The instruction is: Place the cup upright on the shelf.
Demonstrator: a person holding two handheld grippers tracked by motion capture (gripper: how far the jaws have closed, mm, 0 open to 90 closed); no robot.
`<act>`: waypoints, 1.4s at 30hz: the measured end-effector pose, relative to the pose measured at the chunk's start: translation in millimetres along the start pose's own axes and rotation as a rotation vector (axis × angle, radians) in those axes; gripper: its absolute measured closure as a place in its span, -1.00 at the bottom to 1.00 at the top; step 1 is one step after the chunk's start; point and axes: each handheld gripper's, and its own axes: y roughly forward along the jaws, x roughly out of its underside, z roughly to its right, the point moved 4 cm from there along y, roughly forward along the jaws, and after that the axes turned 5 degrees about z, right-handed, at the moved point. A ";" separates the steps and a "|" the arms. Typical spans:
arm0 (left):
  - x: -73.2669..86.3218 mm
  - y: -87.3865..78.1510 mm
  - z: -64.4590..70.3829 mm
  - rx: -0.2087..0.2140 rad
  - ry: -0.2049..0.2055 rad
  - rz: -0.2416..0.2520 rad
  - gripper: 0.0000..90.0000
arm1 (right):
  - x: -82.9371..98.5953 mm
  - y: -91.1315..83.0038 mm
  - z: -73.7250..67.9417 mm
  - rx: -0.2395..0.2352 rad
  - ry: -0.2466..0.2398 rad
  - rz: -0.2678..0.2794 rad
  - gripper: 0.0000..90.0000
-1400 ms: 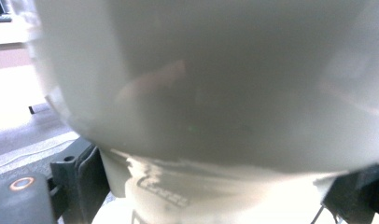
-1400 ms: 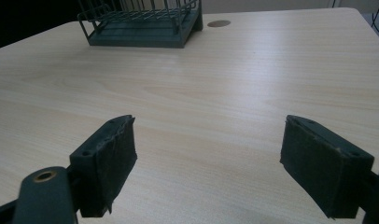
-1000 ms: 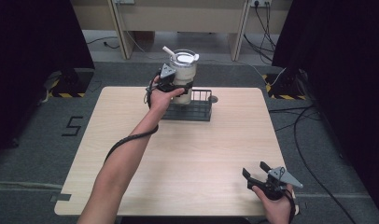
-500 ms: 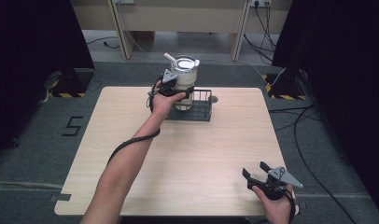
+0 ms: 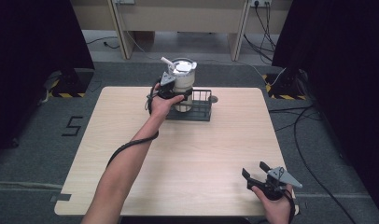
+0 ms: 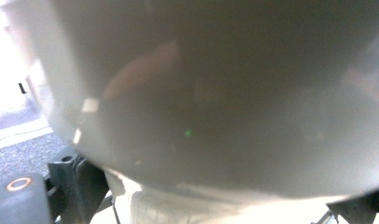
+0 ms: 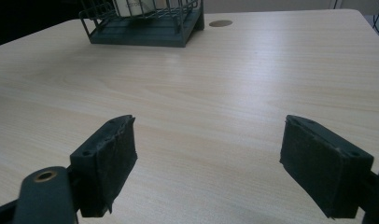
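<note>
A cream cylindrical container [image 5: 184,81] with a white lid and a side spout stands upright in the left end of a dark wire basket [image 5: 202,112] at the table's far side. My left gripper [image 5: 175,92] is shut on the container's side, with the hand just in front of it. In the left gripper view the container's pale wall [image 6: 215,93] looms very close between the jaws. Near the front right corner my right gripper [image 5: 256,170] is open and holds nothing. Its view shows bare wood between the pads [image 7: 108,158] and the basket [image 7: 145,35] far off.
The light wooden table [image 5: 192,158] has a round cable hole [image 5: 214,99] just right of the basket. The basket's right half holds nothing. A cable trails from the left gripper along the forearm. Dark curtains and floor cables surround the table.
The left gripper has lowered the container from just above the basket down into its left end. The right gripper has stayed where it was.
</note>
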 end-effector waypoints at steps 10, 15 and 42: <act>1.9 -2.8 2.2 0.008 0.018 0.000 -0.81 | 0.0 0.3 -0.2 -0.002 -0.013 -0.003 -0.59; 1.7 -5.4 3.1 0.006 0.027 0.000 -0.80 | 0.1 0.3 -0.4 -0.004 -0.009 -0.004 -0.59; -1.2 -30.6 3.4 0.011 0.049 0.010 -0.78 | 0.3 0.8 -1.9 -0.002 -0.022 -0.010 -0.58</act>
